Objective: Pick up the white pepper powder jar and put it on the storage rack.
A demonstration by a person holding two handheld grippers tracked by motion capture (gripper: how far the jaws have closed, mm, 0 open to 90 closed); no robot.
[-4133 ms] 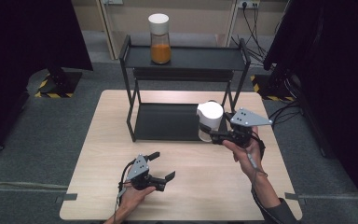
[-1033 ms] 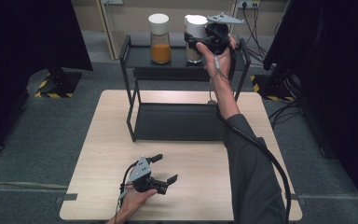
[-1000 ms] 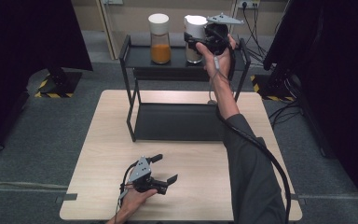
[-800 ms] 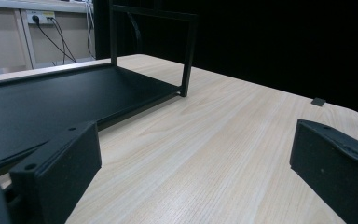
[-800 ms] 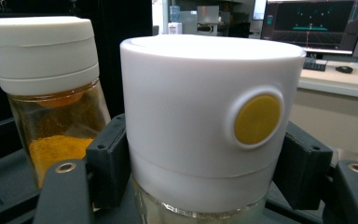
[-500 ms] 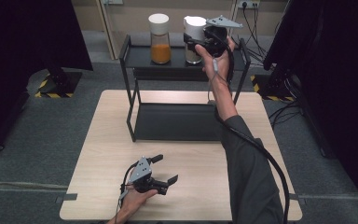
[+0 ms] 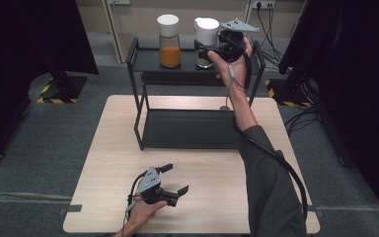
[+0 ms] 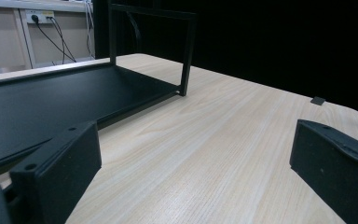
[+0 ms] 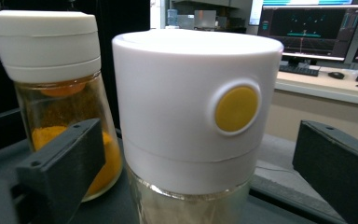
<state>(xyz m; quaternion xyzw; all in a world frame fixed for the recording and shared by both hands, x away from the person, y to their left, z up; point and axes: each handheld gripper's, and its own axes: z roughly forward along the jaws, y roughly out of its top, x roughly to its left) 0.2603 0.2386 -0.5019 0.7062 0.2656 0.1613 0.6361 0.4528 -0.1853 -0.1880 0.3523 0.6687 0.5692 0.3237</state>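
Standing on the top shelf (image 7: 177, 71) of the black rack, the jar (image 9: 193, 126) (white cap, yellow button, clear glass below) sits just beside an orange jar (image 9: 60, 93). It looks rigid, smooth and breakable, probably light; the glass body under the cap seems the surest place to grip, since the cap could slip or pop. The right claw (image 9: 200, 177) straddles it, jaws wide apart and seemingly not pressing. The left claw (image 7: 170, 180) rests open and empty on the surface (image 7: 212, 187).
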